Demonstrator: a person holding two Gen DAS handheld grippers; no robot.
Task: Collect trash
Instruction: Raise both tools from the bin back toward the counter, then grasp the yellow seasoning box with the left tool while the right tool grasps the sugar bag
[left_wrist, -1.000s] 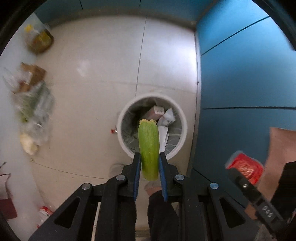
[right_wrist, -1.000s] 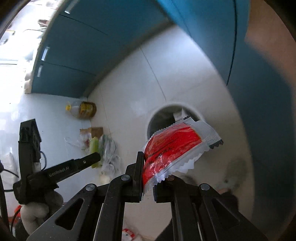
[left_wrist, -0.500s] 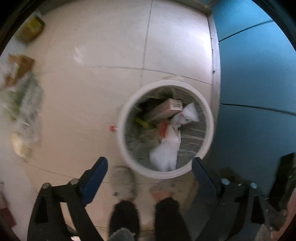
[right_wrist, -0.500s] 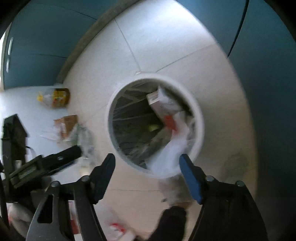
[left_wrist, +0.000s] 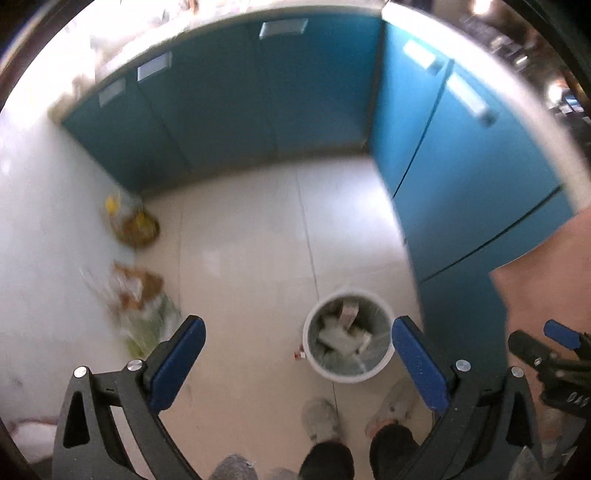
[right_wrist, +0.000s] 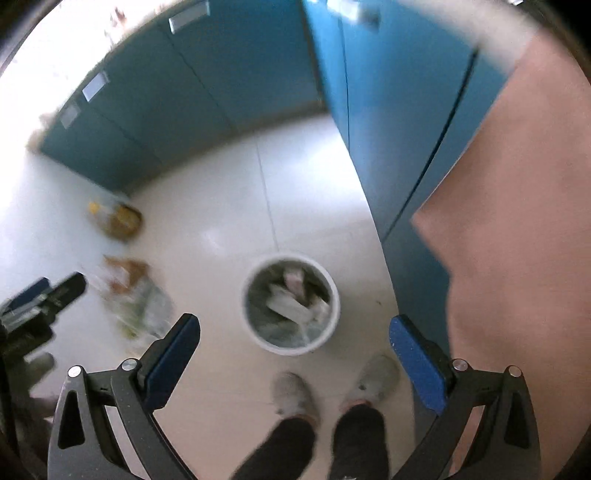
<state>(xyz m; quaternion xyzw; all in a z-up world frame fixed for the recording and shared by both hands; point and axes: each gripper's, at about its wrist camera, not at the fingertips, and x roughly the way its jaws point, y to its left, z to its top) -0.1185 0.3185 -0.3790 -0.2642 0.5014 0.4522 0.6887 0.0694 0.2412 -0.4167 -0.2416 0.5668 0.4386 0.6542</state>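
Left wrist: bin (left_wrist: 348, 373) below gripper (left_wrist: 297, 363)

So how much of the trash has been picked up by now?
Some is done: the white bin already holds boxes and wrappers. Nothing is in hand; the left gripper and right gripper both hang open and empty. Still left: the litter pile by the wall, a yellow-capped bottle, and a small red scrap beside the bin.

Left gripper (left_wrist: 297, 363) hangs high, looking down, blue pads (left_wrist: 177, 363) spread wide — nothing between them. Right gripper (right_wrist: 293, 360) just the same: jaws splayed, empty, pointing down over the person's feet (right_wrist: 295, 397).
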